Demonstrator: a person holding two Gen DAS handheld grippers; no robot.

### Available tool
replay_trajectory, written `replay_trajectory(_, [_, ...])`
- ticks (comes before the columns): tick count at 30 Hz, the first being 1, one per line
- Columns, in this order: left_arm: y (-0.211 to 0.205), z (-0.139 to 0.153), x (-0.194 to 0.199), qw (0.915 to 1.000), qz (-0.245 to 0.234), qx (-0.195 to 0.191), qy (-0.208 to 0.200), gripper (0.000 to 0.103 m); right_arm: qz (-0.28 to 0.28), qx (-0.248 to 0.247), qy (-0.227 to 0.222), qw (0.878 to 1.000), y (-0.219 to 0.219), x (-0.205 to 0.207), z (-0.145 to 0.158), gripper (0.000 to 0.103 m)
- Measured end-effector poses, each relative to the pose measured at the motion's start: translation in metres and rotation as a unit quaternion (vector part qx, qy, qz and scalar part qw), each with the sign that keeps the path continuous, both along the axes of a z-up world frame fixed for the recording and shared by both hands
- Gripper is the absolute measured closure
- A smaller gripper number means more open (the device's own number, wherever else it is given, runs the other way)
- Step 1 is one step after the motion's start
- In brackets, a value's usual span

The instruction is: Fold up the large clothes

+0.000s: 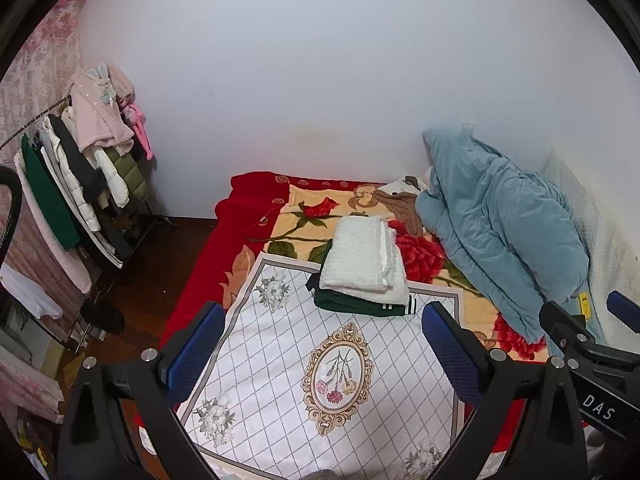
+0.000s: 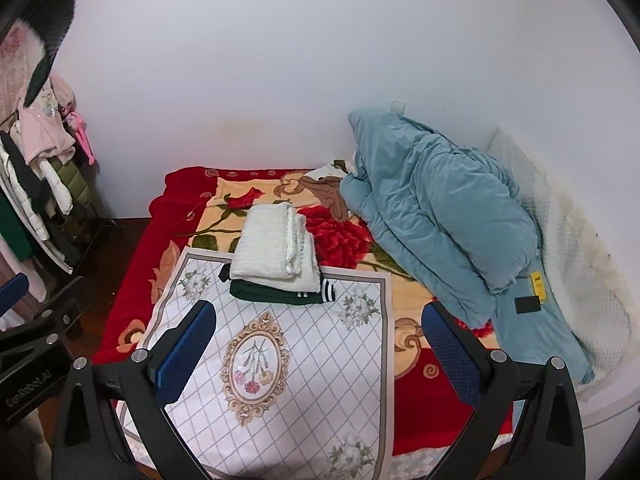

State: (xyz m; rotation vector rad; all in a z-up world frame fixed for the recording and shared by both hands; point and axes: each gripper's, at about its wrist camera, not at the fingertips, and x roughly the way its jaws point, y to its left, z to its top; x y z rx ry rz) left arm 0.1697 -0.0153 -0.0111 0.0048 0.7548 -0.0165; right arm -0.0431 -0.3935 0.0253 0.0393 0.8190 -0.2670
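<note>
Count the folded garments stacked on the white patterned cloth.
2: a white fluffy garment on top, and a dark green garment with striped cuffs directly beneath it. Thinner pieces between them could be hidden.

Home bedroom: bed [image 1: 240,216] against a plain white wall [image 1: 320,60], covered by a red floral blanket [image 1: 420,256], with a crumpled teal quilt [image 1: 500,232] at 2 o'clock. Clothes rack [image 1: 80,184] at 9 o'clock, packed with hanging jackets and coats, standing on a dark wood floor [image 1: 160,272]. Folded white and green garments [image 1: 360,272] stacked mid-bed on a white patterned sheet [image 1: 280,360].
</note>
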Motion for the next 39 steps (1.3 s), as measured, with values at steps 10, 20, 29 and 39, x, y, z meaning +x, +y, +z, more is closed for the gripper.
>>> replay_trajectory(10, [0.003,-0.001,-0.016,1.0,0.009,-0.002,0.002,0.003,0.008,-0.007,-0.005,1.0,-0.006,-0.014,0.012,0.0])
replay_trajectory(20, [0.003,0.003,-0.025,0.9999,0.01,0.001,-0.004,0.003,0.012,-0.007,-0.003,1.0,-0.006,-0.021,0.015,0.0])
replay_trajectory(29, [0.005,0.003,-0.032,0.9999,0.01,0.008,-0.005,0.003,0.022,-0.004,-0.001,1.0,-0.008,-0.021,0.019,0.0])
replay_trajectory(39, [0.007,0.004,-0.038,0.9999,0.008,0.01,-0.001,0.003,0.029,-0.001,0.003,1.0,-0.011,-0.017,0.017,0.0])
